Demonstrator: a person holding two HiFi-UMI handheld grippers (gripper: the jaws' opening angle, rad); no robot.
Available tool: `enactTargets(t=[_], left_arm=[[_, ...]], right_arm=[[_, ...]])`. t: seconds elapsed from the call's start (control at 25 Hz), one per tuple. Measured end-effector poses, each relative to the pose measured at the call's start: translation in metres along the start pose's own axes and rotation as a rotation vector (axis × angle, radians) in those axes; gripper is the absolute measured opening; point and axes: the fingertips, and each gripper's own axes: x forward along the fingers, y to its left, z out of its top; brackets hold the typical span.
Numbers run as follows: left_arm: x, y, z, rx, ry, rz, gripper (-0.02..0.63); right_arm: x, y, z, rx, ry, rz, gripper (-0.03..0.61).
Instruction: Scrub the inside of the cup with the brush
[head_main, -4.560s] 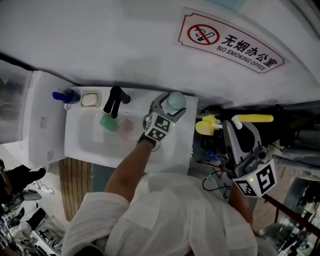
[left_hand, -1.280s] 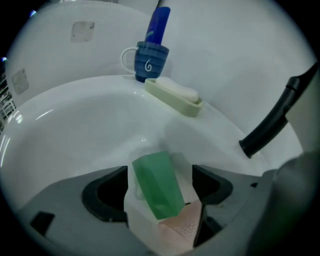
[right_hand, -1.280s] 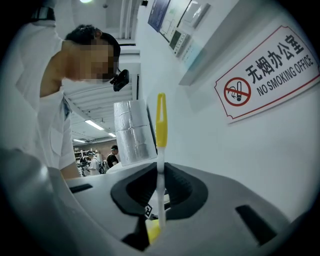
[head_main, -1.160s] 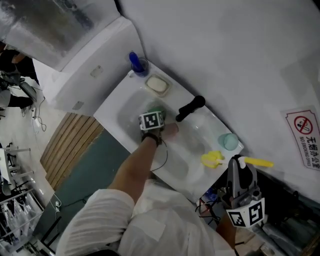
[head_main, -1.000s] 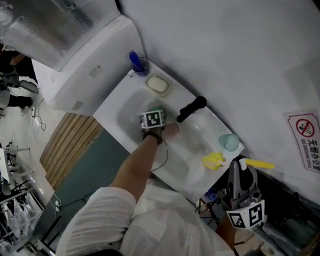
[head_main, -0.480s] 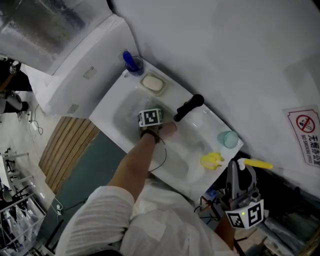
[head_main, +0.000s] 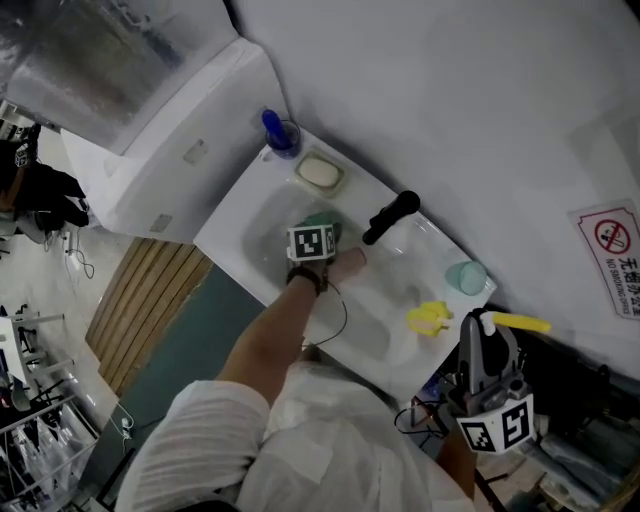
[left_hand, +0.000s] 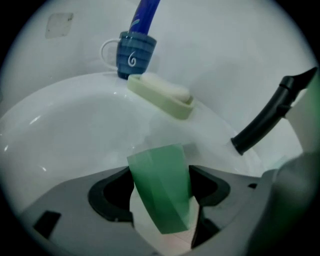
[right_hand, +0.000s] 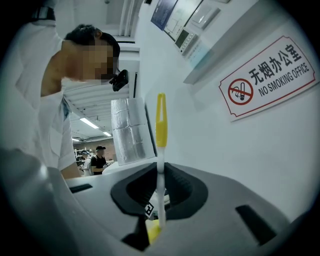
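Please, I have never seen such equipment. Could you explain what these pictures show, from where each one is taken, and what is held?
There is no robot here. A person holds a two-jaw gripper in each hand. One picture comes from a camera on the person's head, looking down at a white sink. The other two come from cameras that ride on the grippers.

The left gripper is down in the basin. Its jaws have just been closing and now grip a green cup. The right gripper hangs beside the sink, shut on a yellow and white brush.

On the sink are also a black faucet, a soap dish, a blue cup, a pale teal cup and a yellow object.
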Motion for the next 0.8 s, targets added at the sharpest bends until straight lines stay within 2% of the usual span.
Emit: enactTargets(t=[0.4,0.56,0.68,0.8], left_arm=[[-0.090,-0.043,0.053,0.272,-0.219,-0.112,0.337],[-0.134,-0.067,0.067,0.371,-0.326,-0.201,0.337],[-0.175,-0.096,0.075,0.496,-0.437,-0.296,0.337],[-0.218,-0.134,0.080,0.662,-0.570,-0.401,0.337]], right_arm=[[0.012,0.038,0.022,-0.029,-0.091,0.035,0.038],[0.014,0.055,0.040,-0.053,-0.142,0.041,0.038],[0.016,0.066,0.063,-0.091,-0.195,0.053,0.038],[0.015,0.073,0.097,-0.118,-0.275,0.067,0.038]])
